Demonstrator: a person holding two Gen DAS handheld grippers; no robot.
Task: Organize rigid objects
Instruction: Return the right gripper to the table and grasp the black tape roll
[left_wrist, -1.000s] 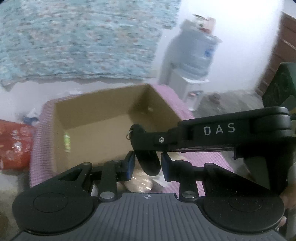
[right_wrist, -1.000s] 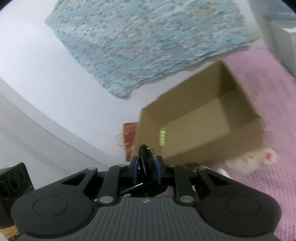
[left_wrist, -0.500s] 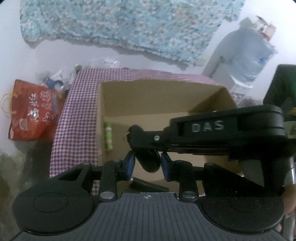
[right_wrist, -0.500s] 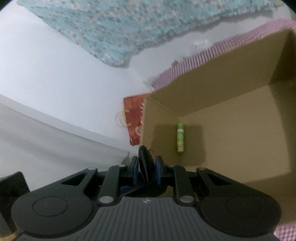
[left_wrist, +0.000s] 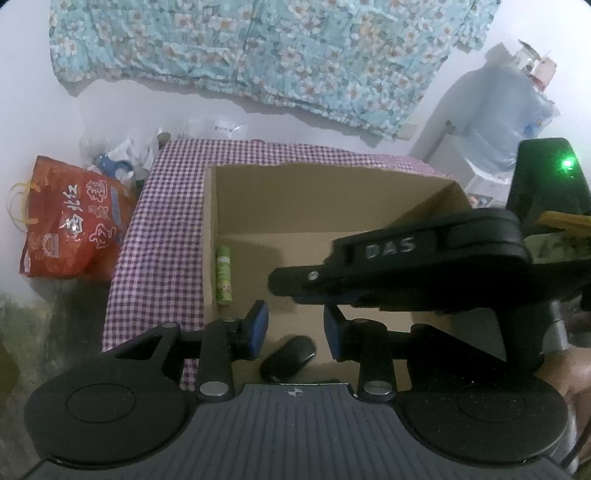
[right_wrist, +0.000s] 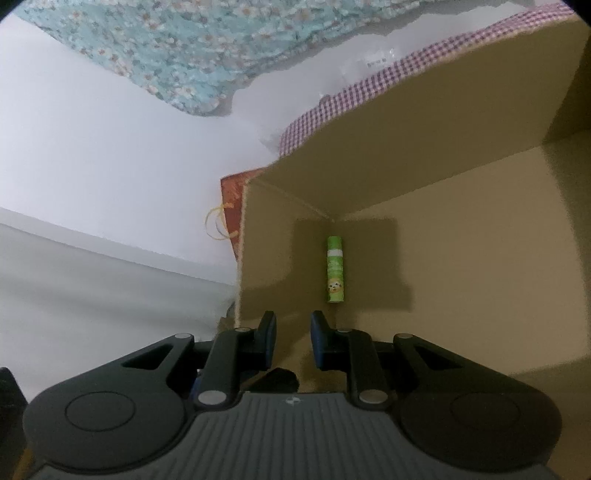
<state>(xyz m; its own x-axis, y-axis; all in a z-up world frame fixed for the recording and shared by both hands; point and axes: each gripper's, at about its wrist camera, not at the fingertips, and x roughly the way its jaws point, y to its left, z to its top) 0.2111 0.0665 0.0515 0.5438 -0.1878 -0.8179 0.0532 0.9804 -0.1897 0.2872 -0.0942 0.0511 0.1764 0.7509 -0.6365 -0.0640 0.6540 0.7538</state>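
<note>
Both grippers empty, jaws apart: left gripper (left_wrist: 295, 325) over the near end of the box (left_wrist: 332, 199), right gripper (right_wrist: 293, 336) crossing in front of it, poised over the same corner. Black fob (left_wrist: 288, 359) lying on the box floor just below the left jaws, free of both pads. Green tube (left_wrist: 223, 275) flat along the left wall, near the fob but apart from it. In the right view, only a dark sliver (right_wrist: 277, 380) under the jaws, probably the fob, too hidden to say for sure.

Risks from here:

- Crowding. Two tools stacked over one corner; a careless withdrawal could knock one against the other, or clip the cardboard wall and shove the box across the checked cloth (left_wrist: 162, 236).
- Dragging the fob. Left pads (left_wrist: 258, 325) sit close above it; a low pull-back could catch it and flick it against the tube or out of place.
- Nudging the tube. Round and lying on its side, likely to roll if bumped, spoiling the tidy line by the wall.
- Blind exit. Fob mostly hidden beneath the right tool, so hard to confirm a settled rest before leaving.

Safest: straight up first, one tool at a time, then away.
</note>
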